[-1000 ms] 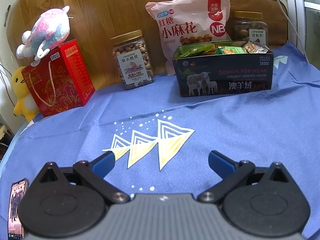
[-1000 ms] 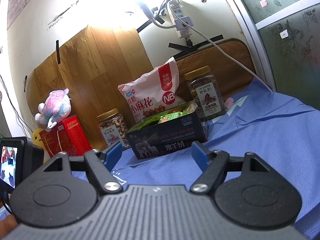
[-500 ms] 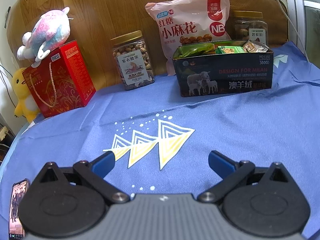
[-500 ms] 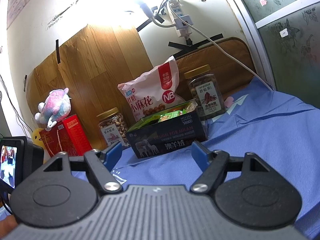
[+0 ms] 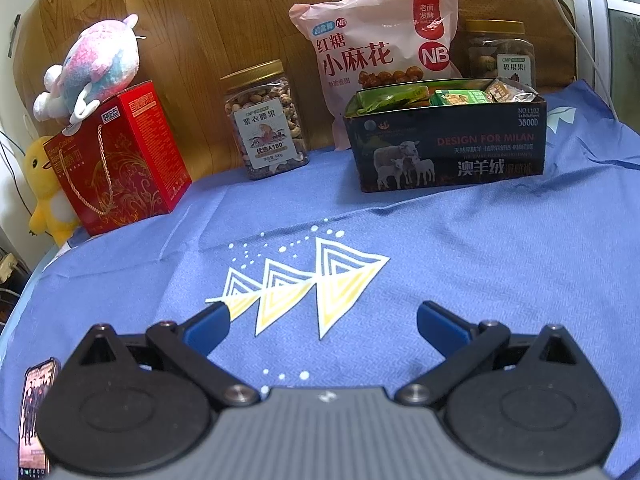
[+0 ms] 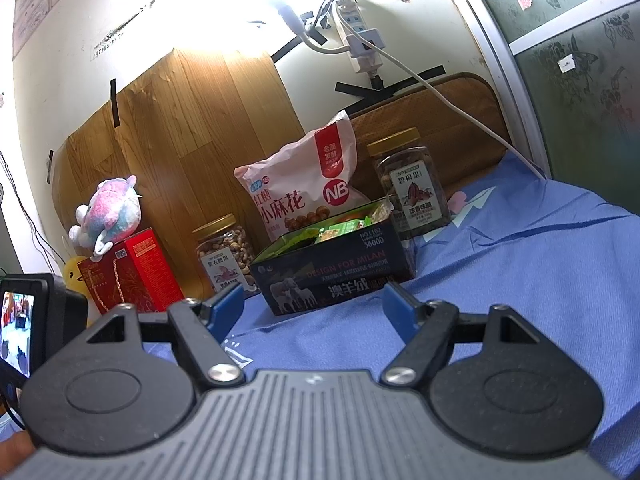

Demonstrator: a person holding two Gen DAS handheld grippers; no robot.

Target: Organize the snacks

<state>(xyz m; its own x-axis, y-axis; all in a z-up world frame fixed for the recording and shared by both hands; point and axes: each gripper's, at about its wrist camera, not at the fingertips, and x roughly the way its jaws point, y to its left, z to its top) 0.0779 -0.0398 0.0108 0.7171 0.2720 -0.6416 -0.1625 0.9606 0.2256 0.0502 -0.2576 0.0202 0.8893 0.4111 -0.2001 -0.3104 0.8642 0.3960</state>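
Hovering above the blue cloth (image 5: 460,264) with blue fingers (image 5: 208,326) spread and nothing between them: left tool (image 5: 322,316). Hanging likewise before the dark box (image 6: 340,276), fingers (image 6: 396,308) wide apart and bare: right tool (image 6: 312,300). Lying in the dark box (image 5: 448,152): small snack packets (image 5: 460,98). Propped just behind the box: pink snack bag (image 5: 376,52). Standing left of the box: cashew jar (image 5: 266,120). Standing behind the box's right end: second jar (image 6: 412,188). Further left of the box: red gift box (image 5: 120,160) topped by a plush toy (image 5: 96,64).
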